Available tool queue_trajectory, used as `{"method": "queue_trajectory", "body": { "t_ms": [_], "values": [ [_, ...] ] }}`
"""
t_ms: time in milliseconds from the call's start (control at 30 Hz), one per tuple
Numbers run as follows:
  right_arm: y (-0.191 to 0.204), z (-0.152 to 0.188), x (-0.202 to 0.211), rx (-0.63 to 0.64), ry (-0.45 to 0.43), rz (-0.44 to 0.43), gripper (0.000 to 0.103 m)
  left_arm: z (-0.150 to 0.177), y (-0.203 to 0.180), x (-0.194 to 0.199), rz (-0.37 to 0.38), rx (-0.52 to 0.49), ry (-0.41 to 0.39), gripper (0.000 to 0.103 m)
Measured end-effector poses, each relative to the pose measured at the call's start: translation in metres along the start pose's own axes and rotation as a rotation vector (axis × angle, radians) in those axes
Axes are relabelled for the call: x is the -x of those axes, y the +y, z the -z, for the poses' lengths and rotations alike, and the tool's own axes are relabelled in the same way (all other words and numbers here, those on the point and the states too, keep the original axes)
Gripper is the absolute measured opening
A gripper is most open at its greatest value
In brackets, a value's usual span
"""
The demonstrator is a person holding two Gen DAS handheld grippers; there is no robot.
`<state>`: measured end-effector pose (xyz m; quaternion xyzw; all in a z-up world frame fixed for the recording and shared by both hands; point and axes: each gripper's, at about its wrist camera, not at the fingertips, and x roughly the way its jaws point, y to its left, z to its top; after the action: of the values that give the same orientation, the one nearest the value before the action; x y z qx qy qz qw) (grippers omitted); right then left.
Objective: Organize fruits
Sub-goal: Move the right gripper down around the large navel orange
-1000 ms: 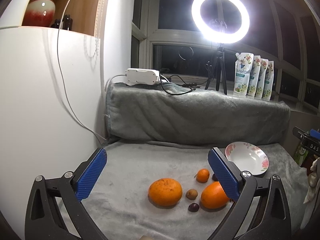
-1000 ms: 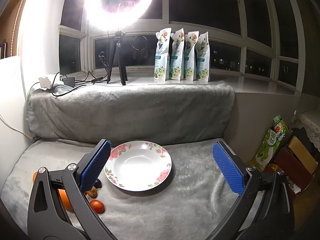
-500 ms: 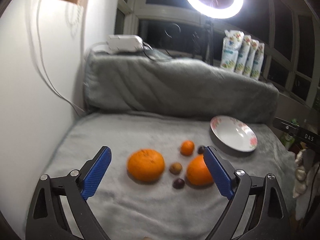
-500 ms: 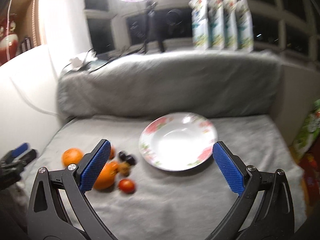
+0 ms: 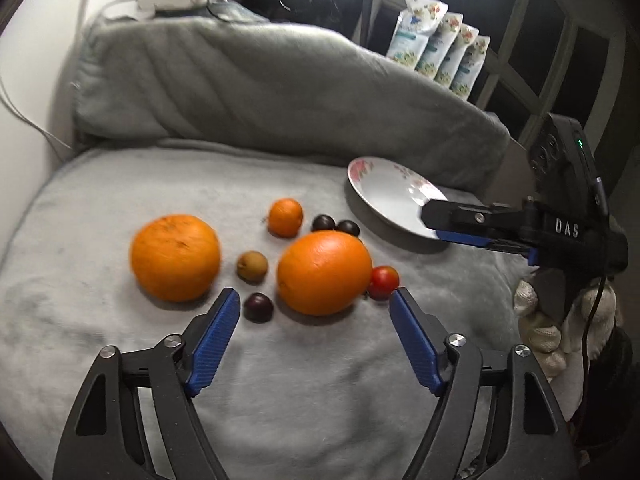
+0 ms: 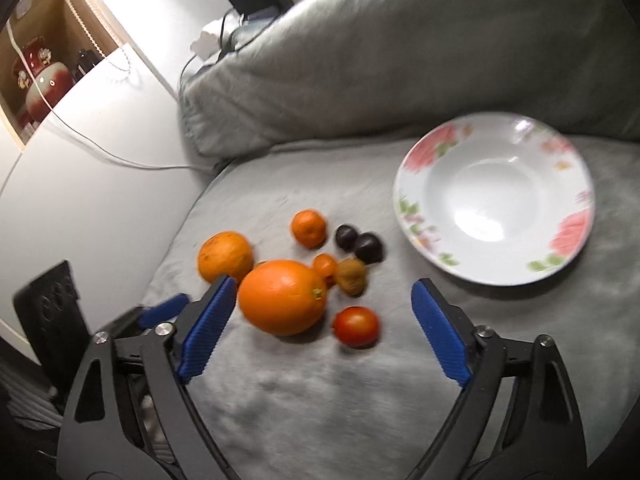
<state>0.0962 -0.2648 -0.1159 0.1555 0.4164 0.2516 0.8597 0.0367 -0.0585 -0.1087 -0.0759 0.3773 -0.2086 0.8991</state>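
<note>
Fruit lies on a grey blanket (image 5: 120, 360). There are two big oranges (image 5: 324, 272) (image 5: 175, 257), a mandarin (image 5: 285, 217), a brown fruit (image 5: 252, 266), three dark plums (image 5: 258, 307) and a red tomato (image 5: 383, 282). My left gripper (image 5: 313, 296) is closing just short of the nearer orange, its pads touching nothing. From the right, my right gripper (image 6: 322, 286) is also closing, with the same orange (image 6: 282, 296) and the tomato (image 6: 356, 326) just ahead of its tips, untouched. A flowered plate (image 6: 416, 160) lies empty at the right.
A grey bolster (image 5: 260, 92) backs the blanket, with a white cabinet wall (image 6: 80, 200) and a cable on the left. Pouches (image 5: 440, 52) stand on the sill. The right gripper (image 5: 434, 224) reaches in over the plate (image 5: 384, 196), with a pale gloved hand (image 5: 536, 332) below it.
Both grippers have tipped downward and sunk toward the fruit, and their jaws have narrowed. The right view has swung from the plate over to the fruit cluster.
</note>
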Motion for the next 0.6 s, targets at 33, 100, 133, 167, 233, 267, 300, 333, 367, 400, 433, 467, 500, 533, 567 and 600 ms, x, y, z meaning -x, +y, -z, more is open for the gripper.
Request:
{"method": "queue_trajectory", "body": {
  "t_ms": [33, 100, 133, 167, 233, 267, 300, 333, 367, 400, 433, 467, 500, 533, 567, 600],
  "values": [
    [-0.001, -0.001, -0.004, -0.009, 0.018, -0.02, 0.084, 0.0, 0.0, -0.004, 0.012, 0.004, 0.013, 0.071],
    [0.0, -0.002, -0.015, -0.023, 0.06, -0.053, 0.08, -0.002, 0.001, -0.009, 0.031, 0.012, 0.031, 0.068],
    [-0.001, -0.003, -0.02, -0.029, 0.075, -0.057, 0.079, -0.003, 0.001, -0.011, 0.036, 0.015, 0.035, 0.068],
    [0.0, -0.004, -0.025, -0.034, 0.088, -0.062, 0.078, -0.003, 0.001, -0.012, 0.041, 0.014, 0.038, 0.068],
    [0.0, -0.005, -0.03, -0.046, 0.11, -0.078, 0.075, -0.006, 0.001, -0.016, 0.041, 0.012, 0.044, 0.068],
    [0.0, -0.004, -0.033, -0.054, 0.121, -0.089, 0.074, -0.006, 0.001, -0.016, 0.04, 0.011, 0.045, 0.068],
    [0.0, -0.004, -0.035, -0.057, 0.126, -0.092, 0.073, -0.007, 0.001, -0.018, 0.039, 0.009, 0.046, 0.068],
    [0.001, -0.004, -0.037, -0.058, 0.132, -0.093, 0.072, -0.008, 0.002, -0.019, 0.038, 0.008, 0.048, 0.068],
    [0.002, -0.004, -0.04, -0.058, 0.139, -0.092, 0.071, -0.009, 0.002, -0.021, 0.04, 0.008, 0.051, 0.068],
    [0.002, -0.005, -0.041, -0.06, 0.144, -0.093, 0.071, -0.01, 0.002, -0.022, 0.042, 0.01, 0.055, 0.068],
    [0.002, -0.005, -0.043, -0.064, 0.15, -0.095, 0.07, -0.011, 0.003, -0.025, 0.043, 0.009, 0.059, 0.068],
    [0.002, -0.005, -0.045, -0.069, 0.157, -0.1, 0.07, -0.012, 0.003, -0.027, 0.047, 0.01, 0.064, 0.068],
    [0.001, -0.005, -0.045, -0.073, 0.161, -0.103, 0.07, -0.012, 0.003, -0.029, 0.05, 0.01, 0.068, 0.068],
    [0.001, -0.005, -0.047, -0.075, 0.166, -0.104, 0.07, -0.012, 0.003, -0.029, 0.052, 0.011, 0.069, 0.068],
    [0.001, -0.005, -0.048, -0.076, 0.17, -0.106, 0.069, -0.011, 0.003, -0.031, 0.054, 0.011, 0.073, 0.068],
    [0.002, -0.005, -0.049, -0.077, 0.173, -0.106, 0.069, -0.011, 0.003, -0.032, 0.056, 0.012, 0.076, 0.068]
  ]
}}
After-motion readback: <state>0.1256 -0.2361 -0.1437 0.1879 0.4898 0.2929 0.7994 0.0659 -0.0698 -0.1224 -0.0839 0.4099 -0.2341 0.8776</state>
